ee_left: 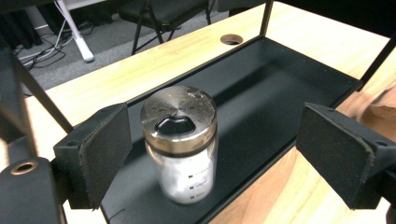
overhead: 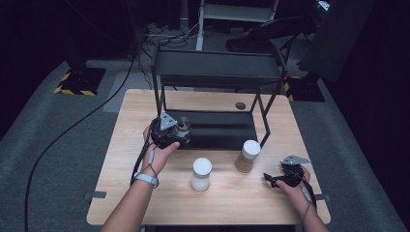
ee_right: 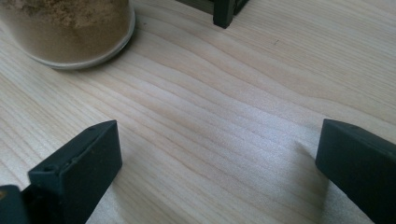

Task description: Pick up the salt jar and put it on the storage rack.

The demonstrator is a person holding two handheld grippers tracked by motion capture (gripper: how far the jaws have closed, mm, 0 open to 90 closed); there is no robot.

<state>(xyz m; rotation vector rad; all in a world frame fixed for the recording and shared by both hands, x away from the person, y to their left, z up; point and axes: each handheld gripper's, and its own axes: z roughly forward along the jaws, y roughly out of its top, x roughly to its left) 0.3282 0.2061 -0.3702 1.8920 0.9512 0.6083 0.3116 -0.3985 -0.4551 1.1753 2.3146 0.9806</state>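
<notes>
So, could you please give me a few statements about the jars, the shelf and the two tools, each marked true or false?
1. The metal-lidded jar stands upright on the black shelf's lower tray. True.
2. The left tool is clamped tight on that jar. False: its pads stand apart from the glass on both sides.
3. Two white-lidded jars stand on the wooden table in front of the shelf. True: the white-filled jar and the brown-filled jar.
4. The right tool holds the brown-filled jar. False: its jaws are open over bare wood, with that jar farther ahead.
5. The shelf's upper tray carries a jar. False: nothing stands on it.
</notes>
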